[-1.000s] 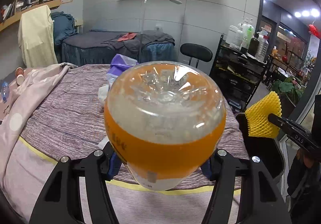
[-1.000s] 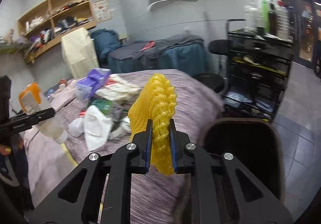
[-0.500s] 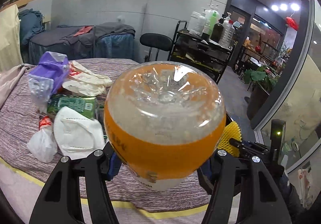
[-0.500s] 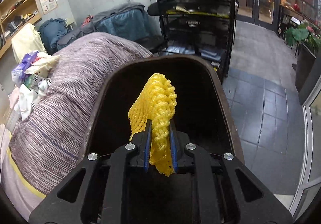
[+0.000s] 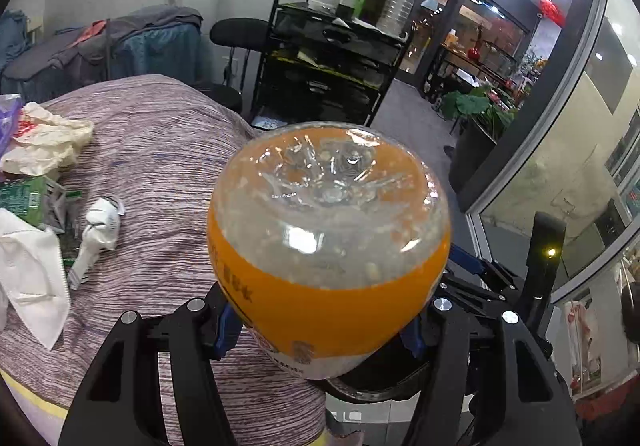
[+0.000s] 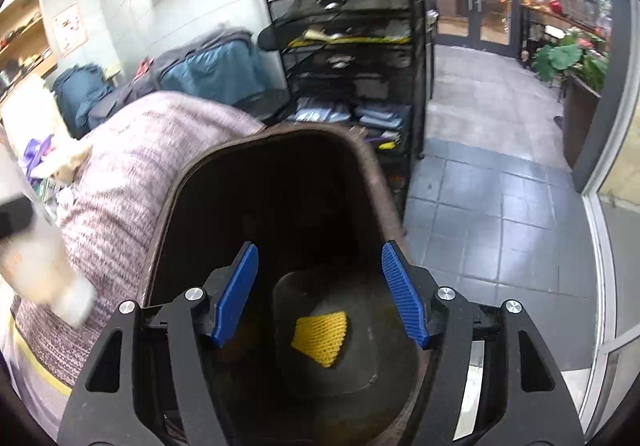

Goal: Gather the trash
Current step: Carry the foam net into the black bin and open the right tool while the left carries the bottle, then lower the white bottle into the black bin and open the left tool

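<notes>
My left gripper [image 5: 320, 330] is shut on a clear plastic bottle [image 5: 328, 238] with an orange label, its base toward the camera. It hangs over the bed's right end, by the dark trash bin's rim [image 5: 360, 392]. In the right wrist view my right gripper [image 6: 318, 294] hovers over the dark trash bin [image 6: 276, 150]; its jaws are opening and nothing is between the blue pads [image 6: 236, 292]. The yellow foam net [image 6: 320, 334] lies loose on the bin's bottom. The bottle [image 6: 44, 270] shows blurred at the left edge.
A striped purple bedspread [image 5: 160, 150] carries more litter: a white mask [image 5: 30, 278], a crumpled white wrapper [image 5: 98, 230], a green packet [image 5: 22, 198] and paper bags [image 5: 44, 138]. A black wire cart [image 5: 328, 78] stands behind the bin, grey floor tiles [image 6: 500, 214] to the right.
The right gripper swung from the bed to above the bin, opened, and the yellow net dropped to the bin's bottom. The left gripper carried the bottle rightward toward the bin.
</notes>
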`<state>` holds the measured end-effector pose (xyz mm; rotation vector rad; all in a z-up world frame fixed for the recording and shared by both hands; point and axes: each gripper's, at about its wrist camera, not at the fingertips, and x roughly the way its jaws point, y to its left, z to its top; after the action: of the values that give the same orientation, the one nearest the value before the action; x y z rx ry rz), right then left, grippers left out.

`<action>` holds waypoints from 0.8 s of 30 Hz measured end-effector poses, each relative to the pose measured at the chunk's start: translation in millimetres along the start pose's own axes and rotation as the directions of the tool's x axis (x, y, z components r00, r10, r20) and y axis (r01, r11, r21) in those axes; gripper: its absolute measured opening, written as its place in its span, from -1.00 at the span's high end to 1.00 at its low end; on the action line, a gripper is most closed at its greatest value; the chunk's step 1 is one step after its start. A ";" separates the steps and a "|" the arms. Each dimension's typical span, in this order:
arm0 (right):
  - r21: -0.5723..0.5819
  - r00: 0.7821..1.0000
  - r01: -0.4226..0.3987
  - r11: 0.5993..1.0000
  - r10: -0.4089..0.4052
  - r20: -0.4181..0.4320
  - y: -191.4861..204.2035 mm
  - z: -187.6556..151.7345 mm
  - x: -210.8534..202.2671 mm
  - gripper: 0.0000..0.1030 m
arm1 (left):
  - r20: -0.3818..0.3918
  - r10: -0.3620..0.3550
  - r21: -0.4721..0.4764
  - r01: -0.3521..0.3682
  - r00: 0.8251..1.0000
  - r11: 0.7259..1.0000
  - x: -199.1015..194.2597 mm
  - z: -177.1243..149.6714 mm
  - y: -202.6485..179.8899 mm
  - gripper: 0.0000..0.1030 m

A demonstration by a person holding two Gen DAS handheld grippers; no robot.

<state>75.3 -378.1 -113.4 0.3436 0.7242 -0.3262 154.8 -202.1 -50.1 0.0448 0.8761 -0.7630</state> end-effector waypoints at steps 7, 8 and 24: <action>0.069 0.998 0.038 0.997 -0.042 0.057 -27.5 7.8 -17.2 -0.29 | -0.077 -0.033 0.021 0.034 0.996 0.999 40.9 6.6 -20.5 -0.18; 0.075 0.997 0.041 0.996 -0.045 0.059 -31.4 9.4 -17.0 -0.29 | -0.091 -0.037 0.022 0.039 0.995 0.999 47.1 7.6 -22.0 -0.18; 0.137 0.995 0.064 0.988 -0.074 0.071 -50.8 13.0 -24.3 -0.41 | -0.374 0.037 0.120 0.009 0.927 0.993 116.7 -12.2 -49.1 -0.19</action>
<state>45.2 -424.8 -97.3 0.4326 0.6414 -0.4531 162.5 -302.5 -127.7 0.3133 1.1920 -0.8064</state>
